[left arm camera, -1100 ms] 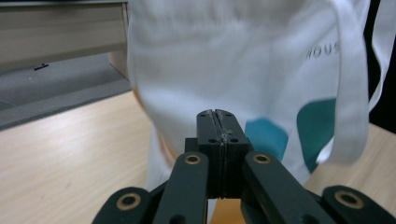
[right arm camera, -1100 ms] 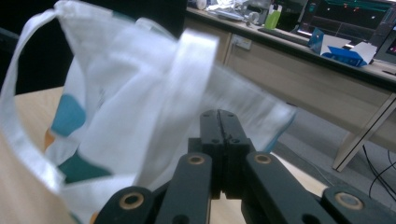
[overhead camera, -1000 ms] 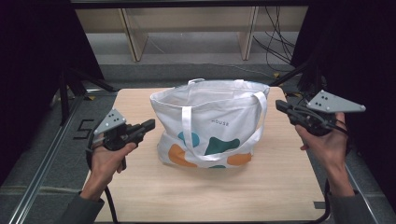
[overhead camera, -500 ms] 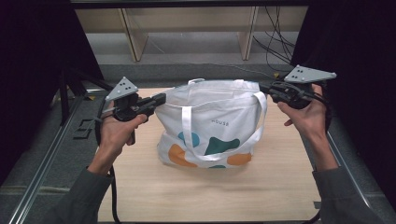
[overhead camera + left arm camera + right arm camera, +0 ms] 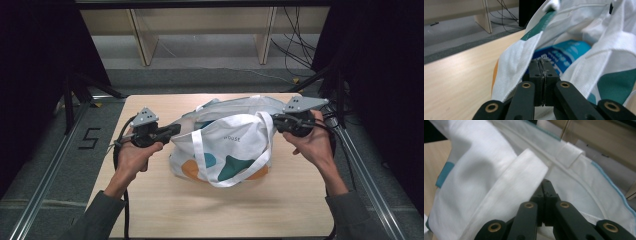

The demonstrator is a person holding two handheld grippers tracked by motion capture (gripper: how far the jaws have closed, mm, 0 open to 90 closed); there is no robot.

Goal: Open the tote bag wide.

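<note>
I have the white tote bag [image 5: 227,145] lying near the middle of the table [image 5: 165,205], its long axis running left to right, its mouth tipped up and toward the far edge. The printed side with orange and teal shapes faces me, and one white handle [image 5: 235,172] loops down over that face toward the near side.

My left gripper [image 5: 172,131] sits at the bag's left rim. In the left gripper view its jaws are pressed together, and the ribbed white fabric [image 5: 516,62] lies just to the left of them; I cannot tell whether any cloth is pinched between them. A blue printed packet [image 5: 564,55] shows inside the bag beyond the tips.

My right gripper [image 5: 276,122] is at the bag's right rim. In the right gripper view its jaws are together too, with a folded white strap [image 5: 521,177] lying over their tips; a grip on it I cannot confirm.

There is bare wood in front of the bag and to its left; the bag's right side sits nearer the table's right edge.
</note>
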